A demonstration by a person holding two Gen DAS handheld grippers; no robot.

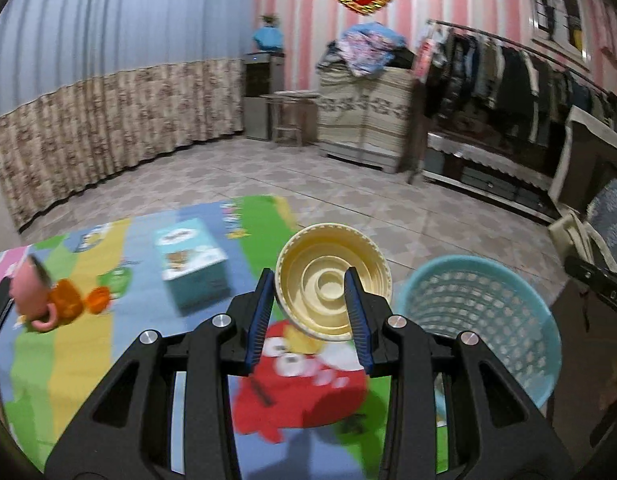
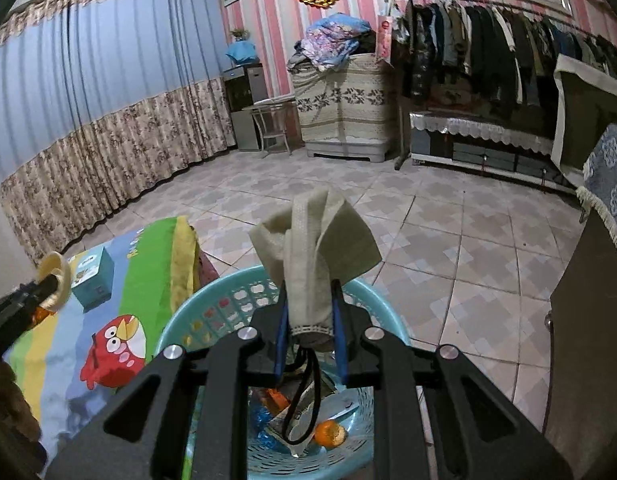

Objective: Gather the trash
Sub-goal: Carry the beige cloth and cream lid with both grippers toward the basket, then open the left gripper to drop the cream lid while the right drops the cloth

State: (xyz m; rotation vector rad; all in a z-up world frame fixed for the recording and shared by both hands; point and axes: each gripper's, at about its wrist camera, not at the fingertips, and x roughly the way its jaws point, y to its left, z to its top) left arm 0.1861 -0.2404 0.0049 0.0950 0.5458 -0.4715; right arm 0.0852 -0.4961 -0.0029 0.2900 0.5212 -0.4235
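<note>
A cream plastic lid (image 1: 332, 280), round with stepped rings inside, is clamped by its rim between the blue pads of the left tool (image 1: 314, 312), held above the colourful play mat (image 1: 88, 360) just beside the turquoise laundry-style basket (image 1: 484, 320). The right tool (image 2: 310, 312) is closed on a beige face mask (image 2: 312, 248), folded and standing up from the pads, its dark ear loops dangling down into the basket (image 2: 212, 300). Inside the basket lie an orange fruit (image 2: 330, 434), blue wrappers and some paper scraps. On the mat sit a teal tissue box (image 1: 192, 260) and a few blurred pink and orange toys (image 1: 48, 300). Around the mat is tiled floor (image 2: 448, 240), with curtains (image 2: 88, 120) and a clothes rail (image 2: 488, 40) beyond.
</note>
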